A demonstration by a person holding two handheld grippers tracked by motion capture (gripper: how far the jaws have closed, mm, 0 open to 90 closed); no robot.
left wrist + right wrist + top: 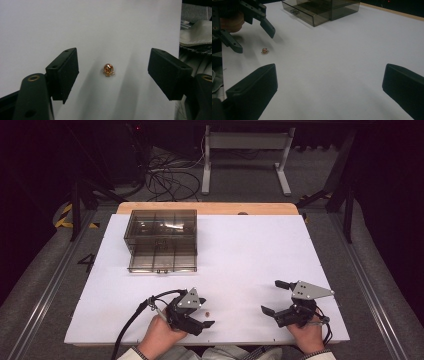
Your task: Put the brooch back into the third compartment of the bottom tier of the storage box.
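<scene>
Lying loose on the white table (240,250), dead centre between the wide-spread jaws of the left gripper (112,72), untouched: a small amber bead (108,69), roundish, no long axis to speak of. Nearer that gripper by far than the right gripper (274,296), likewise gaping and empty. Standing well apart at the far left: a smoky drawer box (161,240), bottom drawer pulled out. Nothing blocking between.

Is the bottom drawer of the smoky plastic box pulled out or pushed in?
Pulled out: the bottom drawer juts toward the person beyond the box front.
</scene>
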